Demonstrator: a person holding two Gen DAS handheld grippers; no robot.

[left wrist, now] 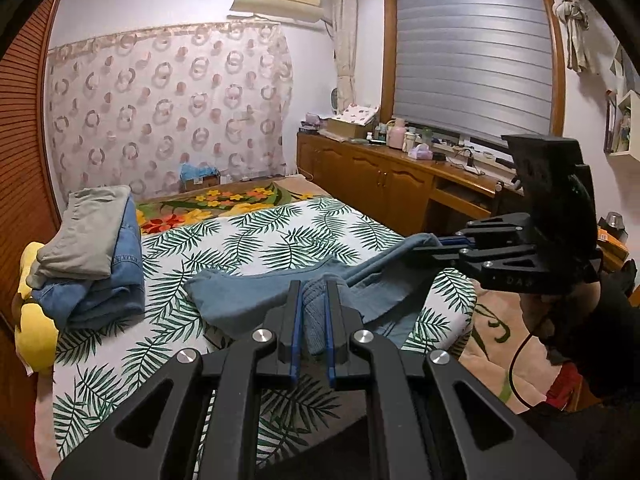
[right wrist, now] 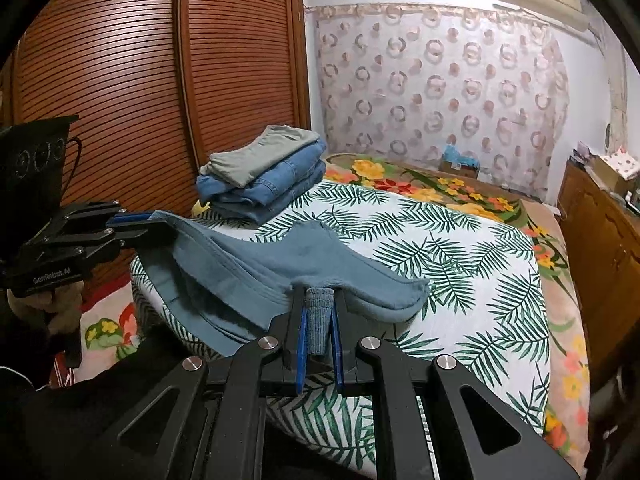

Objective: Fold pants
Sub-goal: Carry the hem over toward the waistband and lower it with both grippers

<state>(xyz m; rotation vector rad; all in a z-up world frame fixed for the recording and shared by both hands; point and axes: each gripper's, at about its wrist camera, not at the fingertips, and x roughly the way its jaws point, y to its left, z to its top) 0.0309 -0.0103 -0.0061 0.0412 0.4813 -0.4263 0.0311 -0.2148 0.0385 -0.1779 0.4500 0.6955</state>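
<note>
Both the left gripper (left wrist: 313, 286) and the right gripper (right wrist: 319, 294) pinch the soft blue-grey cotton pants (right wrist: 320, 252); folded denim stack (right wrist: 272, 184) at eleven o'clock on the leaf-print bed (right wrist: 460, 280).

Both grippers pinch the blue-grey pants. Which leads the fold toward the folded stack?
Left, tentatively. The left gripper and right gripper are both shut on the blue-grey cotton pants, but the left holds the edge nearer the stack of folded jeans.
</note>
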